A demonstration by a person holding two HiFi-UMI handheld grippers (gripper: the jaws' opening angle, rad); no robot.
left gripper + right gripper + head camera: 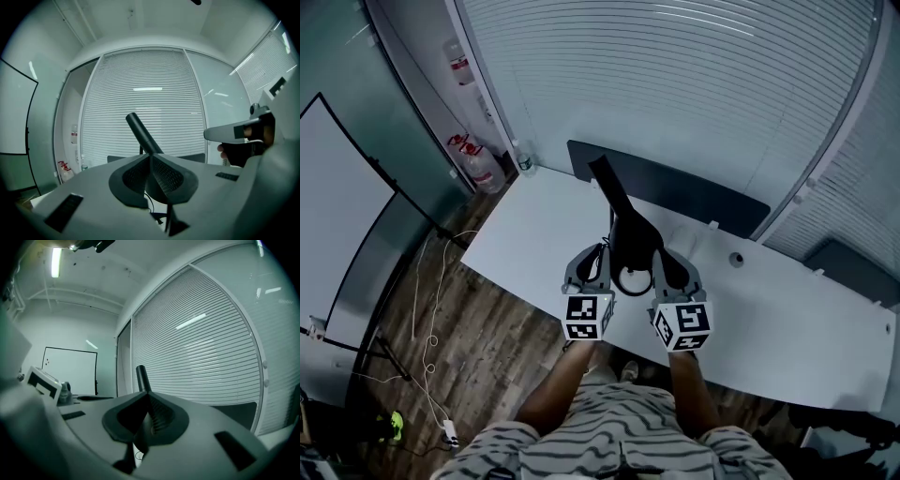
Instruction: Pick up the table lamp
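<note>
Table lamp [628, 232], stem tight in left gripper [605, 255] and right gripper [661, 258] alike.

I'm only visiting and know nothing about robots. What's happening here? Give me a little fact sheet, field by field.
Setting: office corner, white table in front of slatted blinds
Main object: black table lamp, its arm slanting upward
Left gripper: jaws closed on the lamp's lower part
Right gripper: jaws closed on the lamp from the other side
Lamp lifted or resting: cannot tell
Nearby: whiteboard, water bottles
</note>
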